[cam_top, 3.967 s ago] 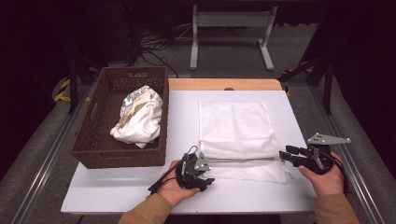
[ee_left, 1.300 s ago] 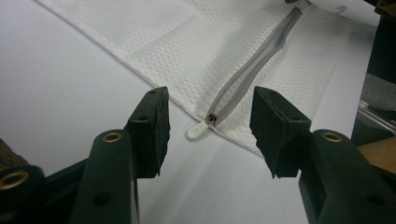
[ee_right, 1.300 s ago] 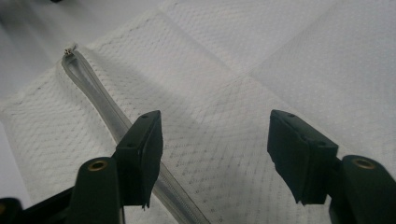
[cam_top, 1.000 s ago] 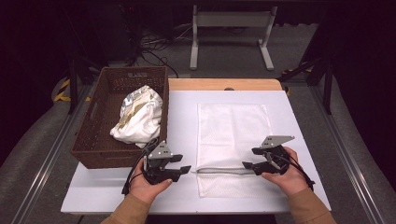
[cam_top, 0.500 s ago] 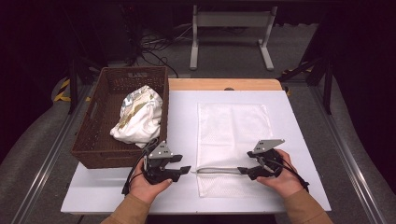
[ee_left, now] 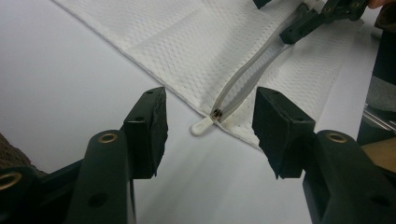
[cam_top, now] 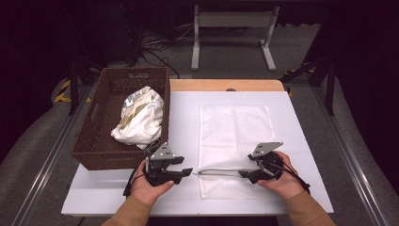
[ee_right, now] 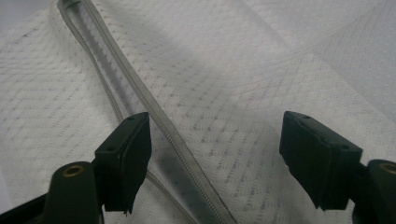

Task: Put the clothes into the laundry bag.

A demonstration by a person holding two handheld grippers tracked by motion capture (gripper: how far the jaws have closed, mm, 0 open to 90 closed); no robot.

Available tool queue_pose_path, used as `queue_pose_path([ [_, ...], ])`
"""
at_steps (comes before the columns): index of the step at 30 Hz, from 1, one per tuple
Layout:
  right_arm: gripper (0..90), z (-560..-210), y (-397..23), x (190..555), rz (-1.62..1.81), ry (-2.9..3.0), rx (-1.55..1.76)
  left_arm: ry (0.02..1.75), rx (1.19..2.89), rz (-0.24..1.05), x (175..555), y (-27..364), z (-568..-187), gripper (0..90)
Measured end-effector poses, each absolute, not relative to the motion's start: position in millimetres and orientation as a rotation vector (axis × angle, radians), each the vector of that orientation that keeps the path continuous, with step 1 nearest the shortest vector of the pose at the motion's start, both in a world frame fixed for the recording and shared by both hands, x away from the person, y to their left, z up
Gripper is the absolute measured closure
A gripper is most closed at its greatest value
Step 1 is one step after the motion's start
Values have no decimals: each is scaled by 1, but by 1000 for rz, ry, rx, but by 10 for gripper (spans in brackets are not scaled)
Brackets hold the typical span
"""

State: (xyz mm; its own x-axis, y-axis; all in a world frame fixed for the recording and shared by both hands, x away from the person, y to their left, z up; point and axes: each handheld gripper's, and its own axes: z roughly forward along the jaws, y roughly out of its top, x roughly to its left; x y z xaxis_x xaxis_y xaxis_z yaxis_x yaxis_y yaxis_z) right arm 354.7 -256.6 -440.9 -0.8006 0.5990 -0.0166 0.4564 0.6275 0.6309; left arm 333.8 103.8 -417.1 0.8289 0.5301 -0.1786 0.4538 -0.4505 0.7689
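A white mesh bag (cam_top: 235, 132) lies flat on the white table (cam_top: 183, 117), its grey zip (cam_top: 219, 172) running across near the front edge. The zip gapes, its two tracks (ee_right: 140, 98) spread apart. My left gripper (cam_top: 188, 172) stands open just left of the bag's edge. The white zip pull (ee_left: 201, 125) lies on the table between and just beyond its jaws (ee_left: 211, 122), untouched. My right gripper (cam_top: 242, 174) hovers open over the mesh (ee_right: 215, 140) beside the zip, with nothing held, and its tips (ee_left: 299, 28) appear farther along the zip in the left gripper view.
A brown wicker basket (cam_top: 89, 136) stands at the table's left, holding a crumpled white and gold cloth (cam_top: 139, 117). A wooden strip (cam_top: 226, 85) borders the table's far edge. Beyond it are a metal stand (cam_top: 230, 21) and cables on the floor.
Since four seconds ago my right gripper has come left along the zip and my left gripper has drawn back off the bag's edge. Over the last second both have barely shifted.
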Motion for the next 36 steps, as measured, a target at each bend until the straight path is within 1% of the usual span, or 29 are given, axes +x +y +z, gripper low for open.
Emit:
queue_pose_path([
  [8, 262, -444, -255, 358, 894, 2607, 881, 721, 2115, 110, 333, 104, -418, 460],
  [15, 361, -445, -257, 364, 902, 2581, 892, 733, 2113, 113, 331, 105, -420, 459],
  [17, 403, -445, -257, 366, 909, 2576, 889, 738, 2116, 113, 331, 105, -420, 459],
  [19, 414, -445, -257, 366, 911, 2574, 889, 738, 2117, 113, 331, 106, -420, 459],
  [23, 479, -445, -256, 369, 914, 2571, 877, 740, 2116, 120, 330, 108, -421, 459],
  [29, 520, -445, -255, 372, 906, 2556, 869, 754, 2107, 125, 327, 111, -422, 460],
  [36, 540, -445, -254, 377, 907, 2530, 869, 767, 2105, 135, 325, 115, -423, 460],
])
